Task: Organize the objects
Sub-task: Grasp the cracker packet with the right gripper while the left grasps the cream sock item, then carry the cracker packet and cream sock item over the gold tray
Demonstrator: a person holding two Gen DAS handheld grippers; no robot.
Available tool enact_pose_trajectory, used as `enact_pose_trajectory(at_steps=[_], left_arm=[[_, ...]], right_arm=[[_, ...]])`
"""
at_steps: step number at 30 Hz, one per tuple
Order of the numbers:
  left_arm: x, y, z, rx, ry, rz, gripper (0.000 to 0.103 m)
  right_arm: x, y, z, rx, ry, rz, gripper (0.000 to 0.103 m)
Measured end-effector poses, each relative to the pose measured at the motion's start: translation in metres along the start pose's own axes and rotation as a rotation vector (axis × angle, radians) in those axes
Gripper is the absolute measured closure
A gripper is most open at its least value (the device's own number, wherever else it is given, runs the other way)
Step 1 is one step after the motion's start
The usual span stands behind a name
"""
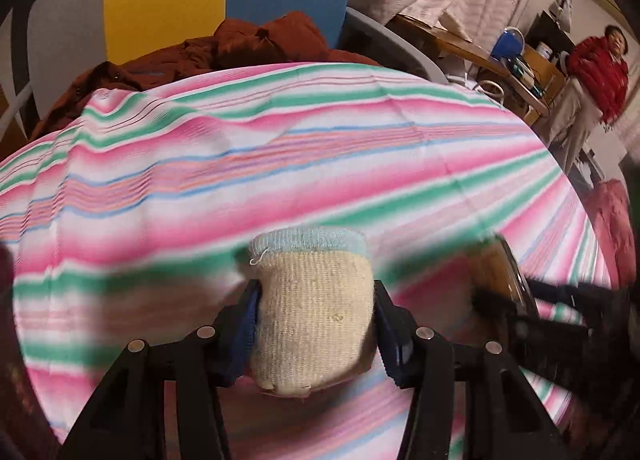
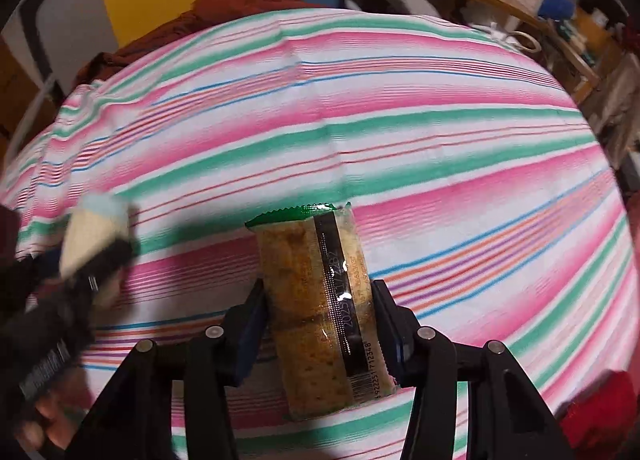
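Two black hand-held grippers hover side by side above a table draped in a cloth striped pink, green, white and blue (image 1: 304, 147). The left gripper (image 1: 316, 312) is closed around a small cream knitted pouch with a pale blue band at its top (image 1: 312, 312), its blue-padded jaws pressing the soft sides so the pouch stands upright and lifted off the cloth. The right gripper (image 2: 318, 312) is closed around a clear-wrapped pack of golden crackers with a green serrated seal and a dark printed strip (image 2: 320, 300), pinched across its narrow width, probably so the long packet stays upright and does not swing. Each gripper shows blurred at the edge of the other's view, so the two items hang near each other. The cloth below looks bare, likely the spot where both will be set down. A rust-brown garment (image 1: 256, 43) lies heaped at the far edge, and a person in a red jacket (image 1: 600, 75) stands in the background.
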State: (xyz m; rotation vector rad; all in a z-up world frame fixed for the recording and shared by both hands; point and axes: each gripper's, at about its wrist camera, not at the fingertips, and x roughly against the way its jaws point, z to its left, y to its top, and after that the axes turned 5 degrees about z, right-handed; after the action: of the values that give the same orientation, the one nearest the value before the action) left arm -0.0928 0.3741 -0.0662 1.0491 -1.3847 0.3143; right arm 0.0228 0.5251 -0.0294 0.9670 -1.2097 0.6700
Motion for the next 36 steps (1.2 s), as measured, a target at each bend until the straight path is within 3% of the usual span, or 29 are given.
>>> enact_pose_trajectory(at_steps=[3,9,14,21,28,36], left_arm=[[0.017,-0.029,-0.001,-0.040,0.020,-0.011,0.050],[0.037,-0.073,-0.003,-0.096,0.039,-0.041,0.050],[0.033,-0.074,-0.001,-0.092,0.025,-0.038,0.049],[0.046,-0.084,0.001,-0.091,0.026,-0.052,0.050],[0.093,-0.093,0.003,-0.115,0.025,-0.150,0.050],[0.150,-0.106,0.023,-0.100,0.078,-0.266,0.050]], right_arm=[[0.003,-0.001,0.020,0.049,0.041,-0.002,0.052],[-0.033,0.029,-0.007,0.108,0.090,-0.008,0.052],[-0.031,0.019,0.014,0.211,0.072,0.002,0.052],[-0.029,0.015,0.011,0.223,0.057,-0.008,0.052],[-0.041,0.021,0.018,0.234,0.035,-0.011,0.051],[-0.053,0.022,0.032,0.260,-0.004,-0.029,0.052]])
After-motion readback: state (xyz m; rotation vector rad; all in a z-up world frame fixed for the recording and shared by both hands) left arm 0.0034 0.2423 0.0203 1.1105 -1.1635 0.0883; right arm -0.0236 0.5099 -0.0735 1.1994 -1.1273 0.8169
